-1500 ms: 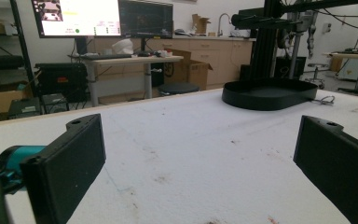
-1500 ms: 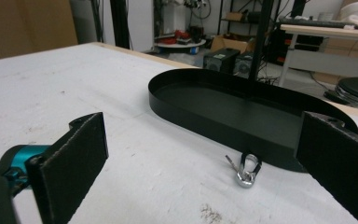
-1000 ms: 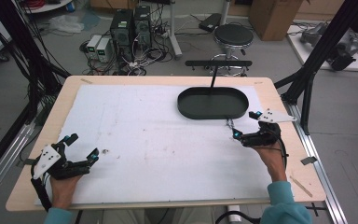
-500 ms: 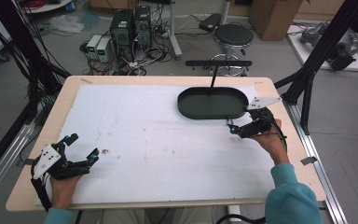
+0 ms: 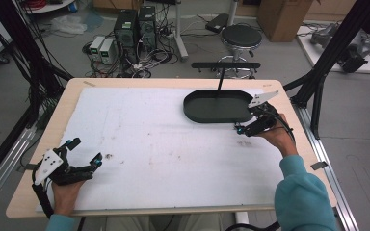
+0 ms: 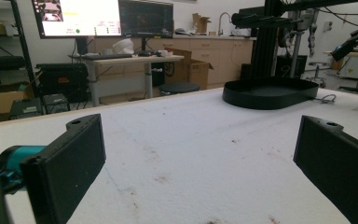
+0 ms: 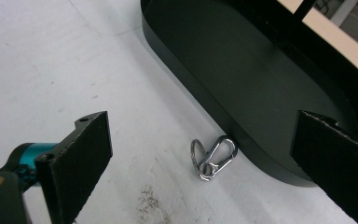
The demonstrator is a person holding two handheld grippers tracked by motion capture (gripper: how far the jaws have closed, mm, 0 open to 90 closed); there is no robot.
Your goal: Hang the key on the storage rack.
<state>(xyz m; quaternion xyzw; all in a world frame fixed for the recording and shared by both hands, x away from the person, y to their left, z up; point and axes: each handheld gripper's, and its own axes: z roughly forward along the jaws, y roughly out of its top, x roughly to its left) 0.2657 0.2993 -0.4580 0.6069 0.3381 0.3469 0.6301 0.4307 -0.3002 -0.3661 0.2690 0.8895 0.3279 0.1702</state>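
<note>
A small metal carabiner (image 7: pixel 213 157) with a ring on it lies on the white mat, touching the outer wall of a black oval tray (image 7: pixel 242 79). My right gripper (image 7: pixel 200 128) hovers over it, open wide, with the carabiner between and below the jaws. From above, the right gripper (image 5: pixel 244 126) sits at the near right end of the tray (image 5: pixel 217 107). My left gripper (image 5: pixel 86 150) rests open at the table's near left corner. In the left gripper view, the left gripper (image 6: pixel 196 135) holds nothing and the tray (image 6: pixel 270 93) stands far off.
A thin black post (image 5: pixel 219 82) with a crossbar rises from the tray. The white mat (image 5: pixel 164 144) covers most of the wooden table. A stool (image 5: pixel 241 36), computers and cables stand on the floor beyond the far edge.
My right gripper has moved away from the person and slightly right, up to the tray's near right end. The left gripper has stayed put.
</note>
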